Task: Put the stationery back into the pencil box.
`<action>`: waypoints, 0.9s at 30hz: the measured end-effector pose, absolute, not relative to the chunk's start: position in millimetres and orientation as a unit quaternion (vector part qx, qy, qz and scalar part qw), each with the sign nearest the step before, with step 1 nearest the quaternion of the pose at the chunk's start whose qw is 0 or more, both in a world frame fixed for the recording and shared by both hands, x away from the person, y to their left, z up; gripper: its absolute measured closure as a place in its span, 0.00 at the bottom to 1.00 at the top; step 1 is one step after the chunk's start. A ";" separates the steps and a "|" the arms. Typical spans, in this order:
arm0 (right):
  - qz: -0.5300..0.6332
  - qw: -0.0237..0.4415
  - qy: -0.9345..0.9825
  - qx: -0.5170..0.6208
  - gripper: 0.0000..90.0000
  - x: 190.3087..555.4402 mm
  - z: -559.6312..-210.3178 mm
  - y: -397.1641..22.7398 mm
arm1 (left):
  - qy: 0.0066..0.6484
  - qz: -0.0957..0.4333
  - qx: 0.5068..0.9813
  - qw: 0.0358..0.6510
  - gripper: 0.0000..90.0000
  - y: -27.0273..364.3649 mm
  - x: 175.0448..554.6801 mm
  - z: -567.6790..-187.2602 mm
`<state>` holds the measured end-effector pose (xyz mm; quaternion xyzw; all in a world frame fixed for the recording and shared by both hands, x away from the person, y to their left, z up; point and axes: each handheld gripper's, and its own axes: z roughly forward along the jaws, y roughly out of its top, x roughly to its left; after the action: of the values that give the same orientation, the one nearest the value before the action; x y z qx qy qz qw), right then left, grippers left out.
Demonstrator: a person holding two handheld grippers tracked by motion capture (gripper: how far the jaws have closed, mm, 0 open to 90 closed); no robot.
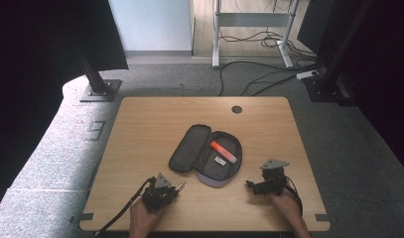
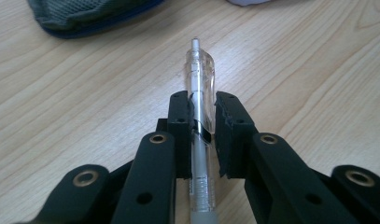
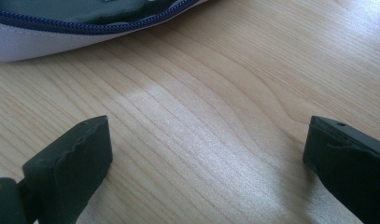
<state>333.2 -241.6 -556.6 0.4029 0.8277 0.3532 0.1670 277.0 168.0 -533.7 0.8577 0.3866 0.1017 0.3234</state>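
A: So, the table [image 1: 140, 124] bears the open pencil case [image 1: 207, 153] mid-board, up and right of the left gripper [image 2: 199, 116].
B: That gripper's clamped on the clear pen [image 2: 200, 70], pen lengthwise between its jaws. The right gripper [image 3: 206, 154] gapes empty beside the case.

A large figure "3" [image 1: 96, 130] is marked on the grey floor, at about nine o'clock from the tabletop [image 1: 150, 124]. A small white label [image 1: 220, 160] lies inside the open pencil case [image 1: 207, 154], its dark print too small to read. Nothing else carries legible writing.
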 end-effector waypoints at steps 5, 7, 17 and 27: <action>0.353 0.165 0.829 0.402 0.00 333.5 -556.6 -241.3 | 0.384 0.096 0.855 0.336 0.86 170.0 276.1 -529.0; 0.352 0.165 0.829 0.403 0.00 333.7 -556.7 -240.9 | 0.382 0.097 0.854 0.340 0.86 170.8 275.3 -526.3; 0.352 0.165 0.829 0.403 0.00 333.9 -556.7 -240.8 | 0.373 0.094 0.853 0.354 0.86 170.6 273.7 -514.9; 0.352 0.165 0.829 0.403 0.00 333.9 -556.7 -240.8 | 0.370 0.090 0.854 0.354 0.86 167.9 278.9 -514.6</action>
<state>333.9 -240.8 -556.7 0.4025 0.8288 0.3520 0.1647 278.9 167.9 -514.6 0.8541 0.3700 0.0896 0.3543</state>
